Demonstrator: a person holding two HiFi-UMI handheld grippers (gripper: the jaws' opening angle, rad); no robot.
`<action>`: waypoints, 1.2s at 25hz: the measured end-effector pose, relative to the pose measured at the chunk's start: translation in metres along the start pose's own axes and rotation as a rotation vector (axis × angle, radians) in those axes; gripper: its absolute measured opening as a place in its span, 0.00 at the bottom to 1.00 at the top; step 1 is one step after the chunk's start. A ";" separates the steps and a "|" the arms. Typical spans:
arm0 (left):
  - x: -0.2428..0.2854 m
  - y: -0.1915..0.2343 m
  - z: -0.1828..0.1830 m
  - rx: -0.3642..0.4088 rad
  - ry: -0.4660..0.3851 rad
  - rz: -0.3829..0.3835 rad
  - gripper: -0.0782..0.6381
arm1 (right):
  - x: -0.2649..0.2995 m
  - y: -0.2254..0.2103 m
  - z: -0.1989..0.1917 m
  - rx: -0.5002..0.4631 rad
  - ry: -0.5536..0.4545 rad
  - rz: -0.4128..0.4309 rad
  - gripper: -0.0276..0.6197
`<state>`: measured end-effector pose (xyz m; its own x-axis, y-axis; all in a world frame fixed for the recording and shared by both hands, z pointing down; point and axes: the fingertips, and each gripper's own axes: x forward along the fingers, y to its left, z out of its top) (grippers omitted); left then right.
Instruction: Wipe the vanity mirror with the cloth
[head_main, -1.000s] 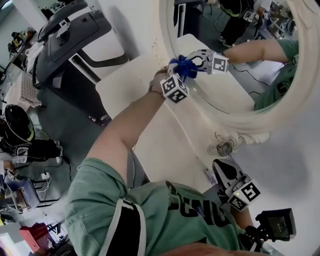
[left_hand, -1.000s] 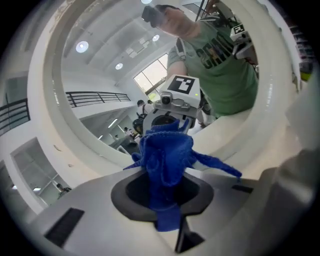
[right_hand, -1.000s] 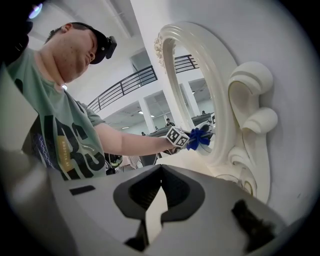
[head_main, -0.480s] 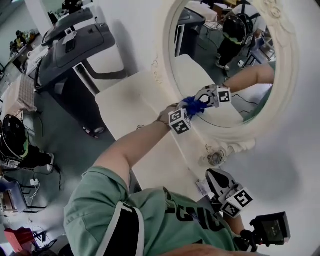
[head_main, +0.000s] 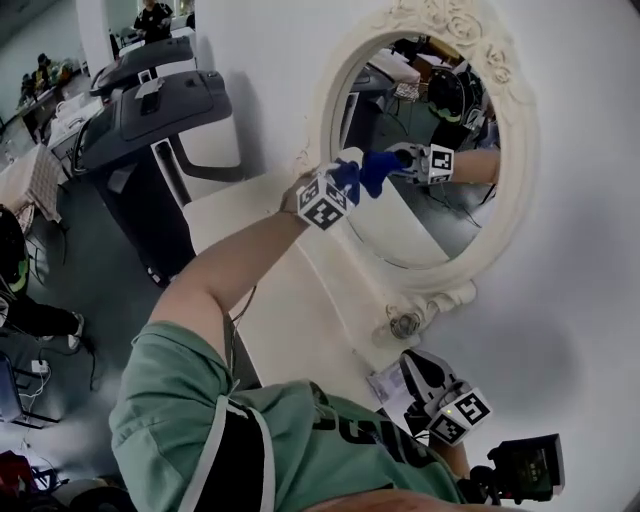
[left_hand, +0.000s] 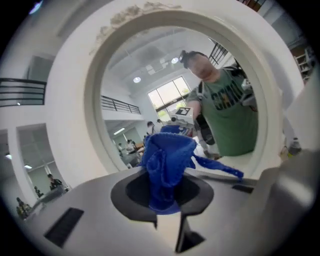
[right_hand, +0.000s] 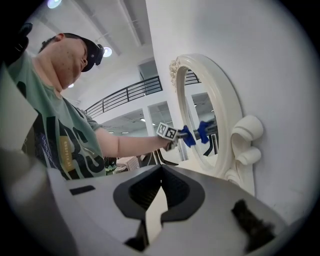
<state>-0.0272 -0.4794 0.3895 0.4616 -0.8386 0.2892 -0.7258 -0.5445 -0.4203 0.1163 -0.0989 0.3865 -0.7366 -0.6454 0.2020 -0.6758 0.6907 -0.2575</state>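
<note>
- Blue cloth (left_hand: 167, 160) sits clamped in our left gripper (left_hand: 167, 192), touching the vanity mirror (head_main: 405, 235) glass at its 9 o'clock edge.
- Our right gripper (right_hand: 160, 172) hangs closed on nothing.
- Risk: the bunched cloth could slip, letting bare jaws scrape the glass.

The left arm (head_main: 228, 268) reaches out nearly straight, its left gripper (head_main: 345, 185) clamped tight on a blue cloth (left_hand: 167, 160) — while the right gripper (head_main: 416, 366) sits low and close in, jaws pressed together on nothing.
</note>
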 end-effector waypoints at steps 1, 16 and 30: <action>-0.005 0.034 0.025 -0.004 -0.037 0.060 0.22 | -0.001 -0.002 0.000 -0.003 -0.006 0.001 0.06; -0.001 0.190 0.134 0.258 -0.043 0.369 0.22 | -0.014 -0.014 0.007 0.080 -0.086 -0.039 0.06; 0.041 0.164 0.102 0.334 0.007 0.286 0.22 | -0.001 -0.046 -0.010 0.075 -0.019 -0.054 0.06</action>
<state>-0.0756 -0.6045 0.2450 0.2617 -0.9569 0.1261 -0.6188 -0.2667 -0.7389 0.1472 -0.1268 0.4076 -0.6982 -0.6874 0.1999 -0.7099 0.6288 -0.3172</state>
